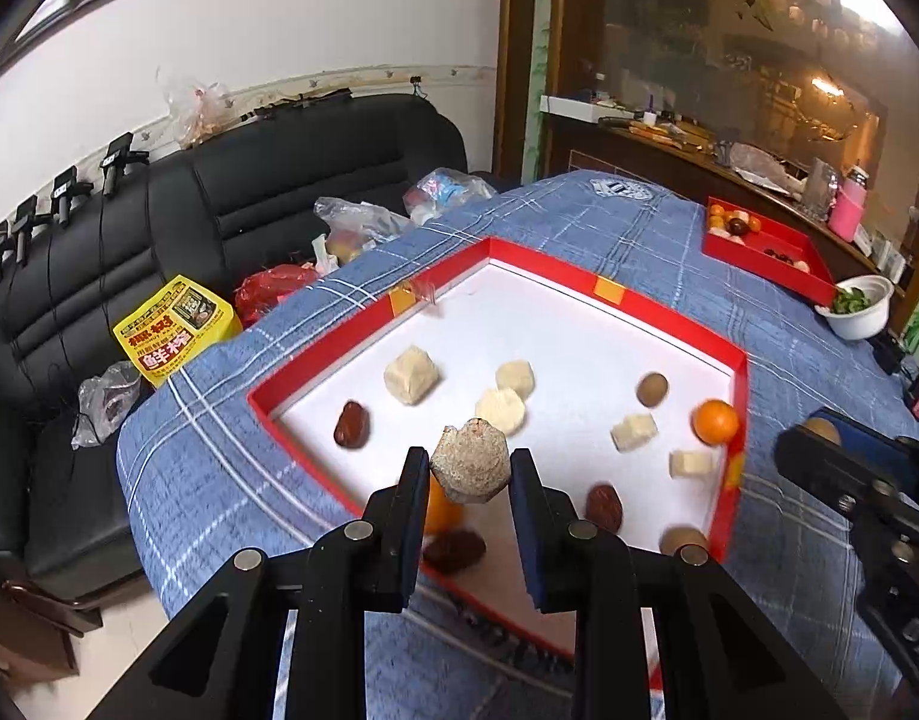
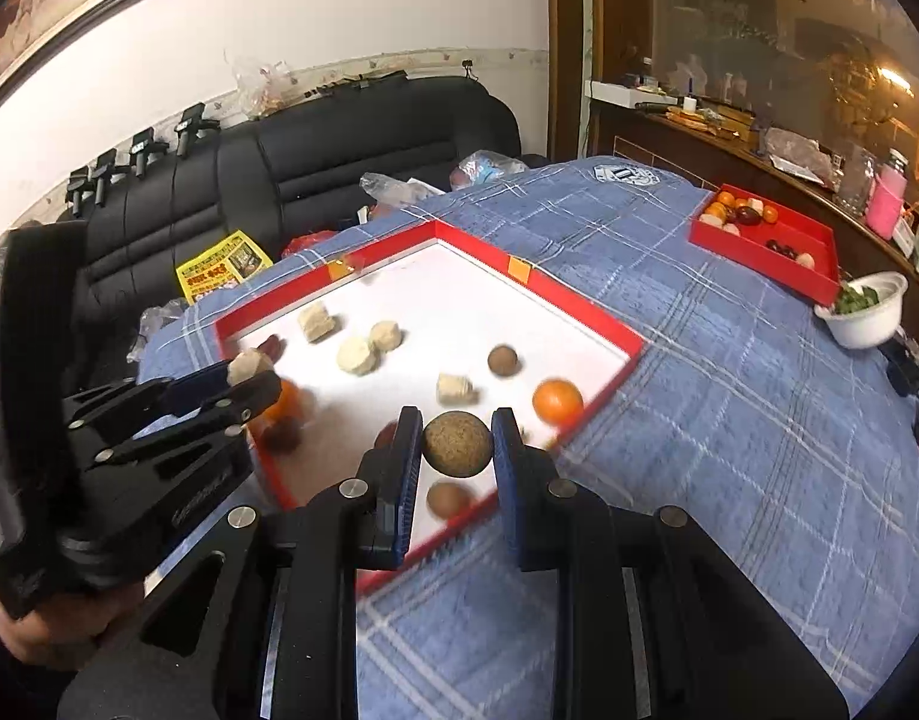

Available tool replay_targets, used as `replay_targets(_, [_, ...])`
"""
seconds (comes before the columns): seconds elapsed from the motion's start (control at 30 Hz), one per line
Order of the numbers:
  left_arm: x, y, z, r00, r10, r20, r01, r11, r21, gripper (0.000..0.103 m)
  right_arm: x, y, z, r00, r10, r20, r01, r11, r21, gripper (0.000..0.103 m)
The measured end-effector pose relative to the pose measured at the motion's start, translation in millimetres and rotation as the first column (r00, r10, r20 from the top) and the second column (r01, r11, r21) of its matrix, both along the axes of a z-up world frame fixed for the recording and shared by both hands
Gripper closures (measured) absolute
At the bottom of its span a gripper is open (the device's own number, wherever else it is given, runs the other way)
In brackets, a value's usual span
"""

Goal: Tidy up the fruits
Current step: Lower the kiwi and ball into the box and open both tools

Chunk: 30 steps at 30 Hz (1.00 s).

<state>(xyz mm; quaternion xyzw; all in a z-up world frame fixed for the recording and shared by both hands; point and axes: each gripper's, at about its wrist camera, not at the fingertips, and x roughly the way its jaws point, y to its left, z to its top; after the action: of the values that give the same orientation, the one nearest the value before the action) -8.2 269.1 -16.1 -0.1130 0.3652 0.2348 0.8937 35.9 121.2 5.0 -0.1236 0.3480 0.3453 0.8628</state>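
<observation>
Left gripper (image 1: 468, 471) pinching speckled tan faceted chunk (image 1: 470, 461); right gripper (image 2: 457, 443) pinching round brown cork-textured ball (image 2: 457, 443); both lifted over near edge of big red-rimmed white tray (image 1: 579, 276)

Likely step: carry to small red tray (image 2: 759, 252) at 2 o'clock; keep squeeze steady, clear big tray wall, keep arms apart

Left in big tray, left view: pale chunks five, dark red dates three, oranges two, brown balls two; one orange half hidden
</observation>
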Motion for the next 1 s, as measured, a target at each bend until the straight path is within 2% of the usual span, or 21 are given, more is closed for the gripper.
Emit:
replay_targets(0.47, [54.8, 36.0, -16.2, 0.994, 0.046, -0.103, -0.05, 0.998, -0.032, 0.077, 66.9, 61.9, -18.7, 0.998, -0.038, -0.054, 0.036, 0.998, -0.05, 0.08])
replay_targets(0.67, [74.5, 46.3, -26.9, 0.988, 0.047, -0.148, -0.053, 0.998, -0.039, 0.077, 88.3, 79.1, -32.6, 0.995, -0.057, -0.08, 0.051, 0.995, -0.082, 0.08])
replay_targets(1.0, [94.9, 48.7, -34.5, 0.984, 0.019, -0.176, -0.027, 0.999, -0.042, 0.077, 114.8, 91.6, -49.4, 0.987, -0.118, -0.105, 0.106, 0.988, -0.116, 0.08])
